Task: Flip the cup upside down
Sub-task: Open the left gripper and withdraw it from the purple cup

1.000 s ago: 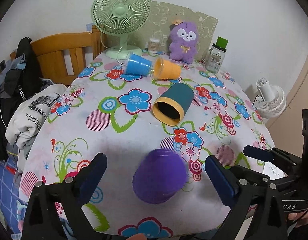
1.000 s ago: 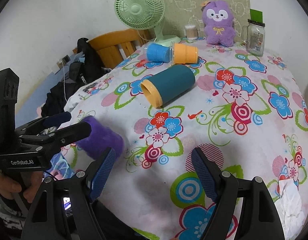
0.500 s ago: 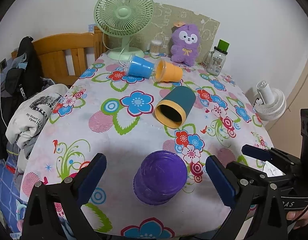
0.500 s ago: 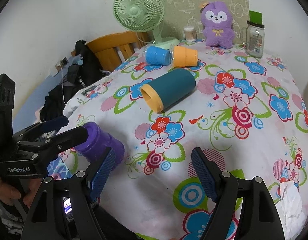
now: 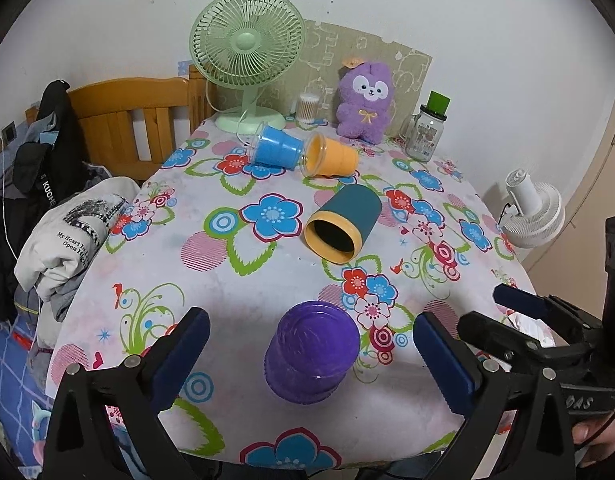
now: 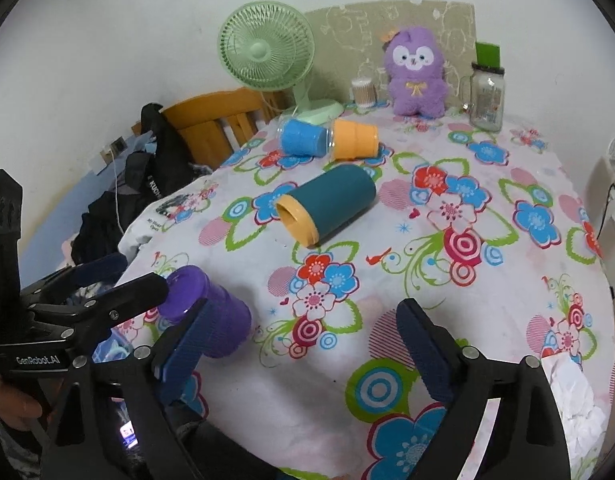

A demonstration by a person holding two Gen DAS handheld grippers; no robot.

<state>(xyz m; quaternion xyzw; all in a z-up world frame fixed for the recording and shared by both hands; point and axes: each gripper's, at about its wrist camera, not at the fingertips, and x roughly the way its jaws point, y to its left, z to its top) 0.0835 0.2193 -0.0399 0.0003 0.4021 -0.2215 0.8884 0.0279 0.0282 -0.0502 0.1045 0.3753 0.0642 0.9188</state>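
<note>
A purple cup stands upside down, base up, on the floral tablecloth near the front edge; it also shows in the right wrist view. My left gripper is open, its jaws wide on either side of the cup without touching it. My right gripper is open and empty, to the right of the cup over the cloth. A teal cup with a yellow rim lies on its side mid-table. A blue cup and an orange cup lie on their sides further back.
A green fan, a purple plush toy, a glass jar with a green lid and a small container stand along the back. A wooden headboard and piled clothes lie left. A white fan stands right.
The purple cup went from tilted to standing upside down on the table. Both grippers drew back and rose slightly. Left jaws stay open around the cup.
</note>
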